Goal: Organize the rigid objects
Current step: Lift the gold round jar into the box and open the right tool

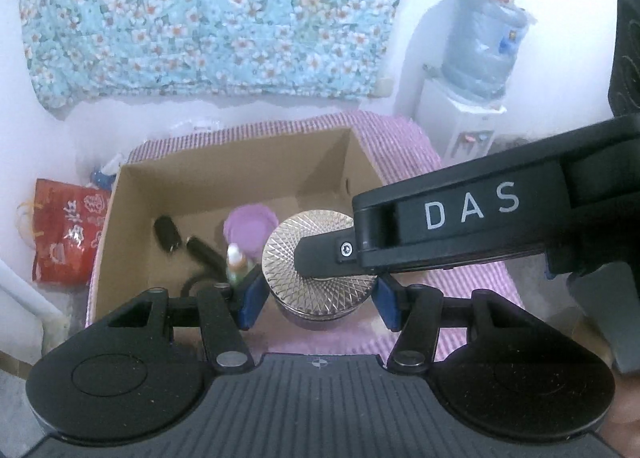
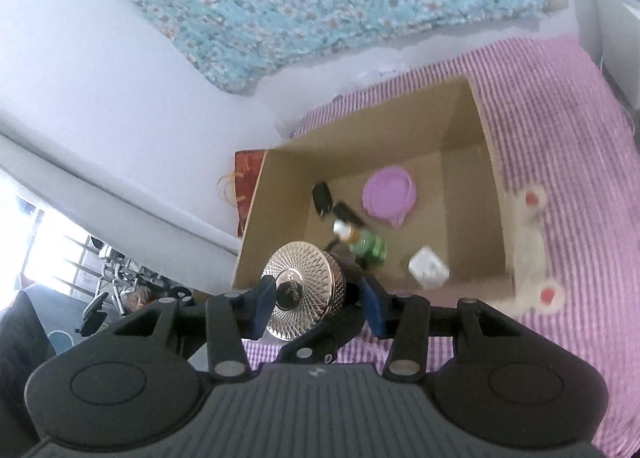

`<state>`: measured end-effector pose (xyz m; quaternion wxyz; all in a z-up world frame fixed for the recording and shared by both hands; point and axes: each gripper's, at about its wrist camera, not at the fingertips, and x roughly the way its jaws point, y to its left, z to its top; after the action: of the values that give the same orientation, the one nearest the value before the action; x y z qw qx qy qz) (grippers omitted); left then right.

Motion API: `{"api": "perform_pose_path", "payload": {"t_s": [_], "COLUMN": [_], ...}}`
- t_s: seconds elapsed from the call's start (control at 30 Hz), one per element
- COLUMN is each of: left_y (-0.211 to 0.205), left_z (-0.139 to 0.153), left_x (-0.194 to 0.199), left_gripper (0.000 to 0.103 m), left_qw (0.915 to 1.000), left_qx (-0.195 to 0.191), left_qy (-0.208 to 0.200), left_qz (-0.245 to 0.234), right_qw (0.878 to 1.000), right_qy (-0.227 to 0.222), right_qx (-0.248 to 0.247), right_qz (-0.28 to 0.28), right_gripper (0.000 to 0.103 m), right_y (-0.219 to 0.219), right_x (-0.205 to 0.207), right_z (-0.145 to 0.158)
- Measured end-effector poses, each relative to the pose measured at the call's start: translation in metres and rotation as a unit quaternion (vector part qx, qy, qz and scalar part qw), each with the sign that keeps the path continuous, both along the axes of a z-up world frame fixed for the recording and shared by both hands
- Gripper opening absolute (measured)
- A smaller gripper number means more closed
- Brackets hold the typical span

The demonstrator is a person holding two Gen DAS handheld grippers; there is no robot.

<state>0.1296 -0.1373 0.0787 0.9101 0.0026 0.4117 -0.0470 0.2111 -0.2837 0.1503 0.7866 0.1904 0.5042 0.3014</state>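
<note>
A round jar with a gold diamond-cut lid sits between the blue pads of my left gripper, which is shut on its purple body at the near edge of an open cardboard box. My right gripper reaches over from the right and is shut on the same lid; its black finger lies across the lid top. Inside the box lie a purple bowl, a green bottle, black items and a white object.
The box stands on a purple striped cloth. A white plush toy with red spots lies right of the box. A red bag sits left of it. A water dispenser stands at the back right.
</note>
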Motion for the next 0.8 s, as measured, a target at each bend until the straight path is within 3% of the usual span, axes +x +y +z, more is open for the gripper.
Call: {"api": "perform_pose_path", "payload": {"t_s": [0.17,0.37,0.6,0.8], "left_y": [0.000,0.003,0.006,0.003], "left_z": [-0.011,-0.039,-0.066,-0.080], "left_x": [0.051,0.101,0.128,0.137], "left_gripper": [0.055,0.055,0.055,0.055], "left_qw": [0.9989,0.9951,0.9899,0.9863], "left_qx": [-0.026,-0.045,-0.063,-0.070], "left_qy": [0.037,0.084,0.118,0.138], "left_qz": [0.009,0.026,0.045,0.058], "right_qw": [1.000,0.997,0.993,0.989], "right_qy": [0.015,0.052,0.070,0.061], "right_qx": [-0.023,-0.051,-0.084,-0.118], "right_qz": [0.006,0.023,0.047,0.069], "right_gripper": [0.050,0.050,0.049,0.050], "right_y": [0.003,0.010,0.023,0.033], "right_x": [0.050,0.103,0.139,0.144], "right_z": [-0.004,-0.033,-0.062,-0.073]}}
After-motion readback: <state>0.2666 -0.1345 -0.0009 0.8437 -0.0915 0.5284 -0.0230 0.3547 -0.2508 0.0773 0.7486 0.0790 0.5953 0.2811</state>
